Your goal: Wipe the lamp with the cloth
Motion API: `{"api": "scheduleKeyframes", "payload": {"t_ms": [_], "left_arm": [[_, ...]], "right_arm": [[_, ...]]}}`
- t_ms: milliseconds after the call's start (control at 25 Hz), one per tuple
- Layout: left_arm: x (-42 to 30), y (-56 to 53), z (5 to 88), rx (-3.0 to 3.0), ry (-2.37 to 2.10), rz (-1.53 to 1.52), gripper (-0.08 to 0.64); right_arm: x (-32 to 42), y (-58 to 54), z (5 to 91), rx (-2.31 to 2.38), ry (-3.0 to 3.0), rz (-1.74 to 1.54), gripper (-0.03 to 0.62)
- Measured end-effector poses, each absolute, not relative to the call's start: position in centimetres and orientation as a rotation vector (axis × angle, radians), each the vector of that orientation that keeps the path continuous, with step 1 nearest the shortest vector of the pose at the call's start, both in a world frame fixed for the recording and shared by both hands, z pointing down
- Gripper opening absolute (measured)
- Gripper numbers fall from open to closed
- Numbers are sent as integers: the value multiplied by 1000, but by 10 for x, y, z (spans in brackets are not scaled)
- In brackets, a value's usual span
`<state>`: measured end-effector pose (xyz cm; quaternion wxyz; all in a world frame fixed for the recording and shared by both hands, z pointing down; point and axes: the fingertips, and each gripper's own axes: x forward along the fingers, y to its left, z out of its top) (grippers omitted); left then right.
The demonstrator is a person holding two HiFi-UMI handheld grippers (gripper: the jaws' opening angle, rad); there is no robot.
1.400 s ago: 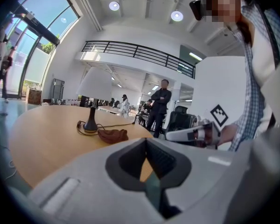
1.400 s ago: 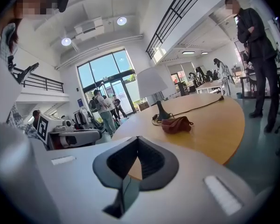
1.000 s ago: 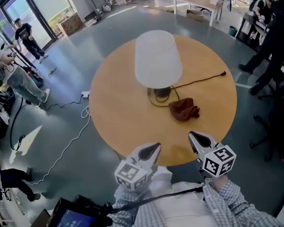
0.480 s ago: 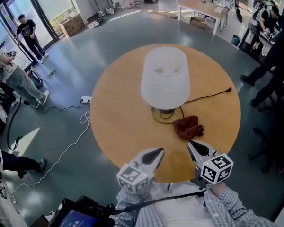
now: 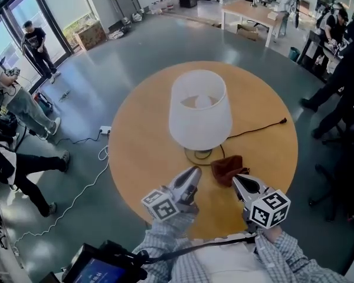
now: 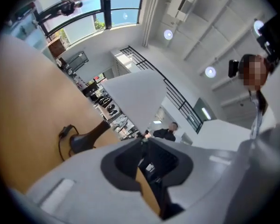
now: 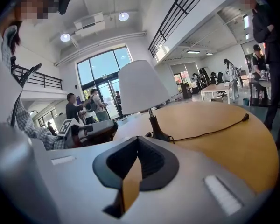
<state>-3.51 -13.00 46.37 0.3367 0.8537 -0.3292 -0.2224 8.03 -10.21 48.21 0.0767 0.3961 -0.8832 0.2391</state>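
The lamp (image 5: 199, 108) has a white shade and a dark base (image 5: 202, 154), and it stands mid-way across the round wooden table (image 5: 135, 140). A crumpled brown cloth (image 5: 229, 167) lies just right of the base. My left gripper (image 5: 194, 171) is over the near part of the table, tips just short of the base; its jaws have just been opening to a narrow crack, with nothing between them. My right gripper (image 5: 236, 178) is shut and empty, tips close to the cloth's near edge. The left gripper view shows its jaws (image 6: 143, 141) pointing at the tilted shade (image 6: 130, 94). In the right gripper view the jaws (image 7: 137, 138) face the lamp (image 7: 141, 87); the cloth is hidden.
The lamp's dark cord (image 5: 256, 128) runs right across the table to a loose plug (image 5: 281, 121). A white cable (image 5: 88, 175) trails on the floor at left. People stand at the left (image 5: 32, 40) and right (image 5: 342, 69). Another table (image 5: 253, 7) is at the back.
Both grippers have moved forward over the table toward the lamp base and cloth. The left one has gone farther and rolled, so its marker cube has turned.
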Motion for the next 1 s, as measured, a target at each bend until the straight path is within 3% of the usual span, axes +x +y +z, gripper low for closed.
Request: {"api": "scheduleKeyframes", "payload": {"t_ms": [400,520,680,800,1000], "left_arm": [[-46,-187,459,2074,-843,-788,217],[-39,-193,450,2065,-798,-858,241],[-36,-196,435,2074,-747,-936,237],[-37,-192,425,2117,-724,-967,149],[-34,-187,424,2146,-703,-934,132]], "right_arm": [[83,-125,483,1193,-2633,704,3],[86,-127,487,1187,-2624,709,3],[86,-130,492,1176,-2607,710,3],[83,-130,499,1162,-2586,691,3],[79,-127,524,1097,-2487,554,5]]}}
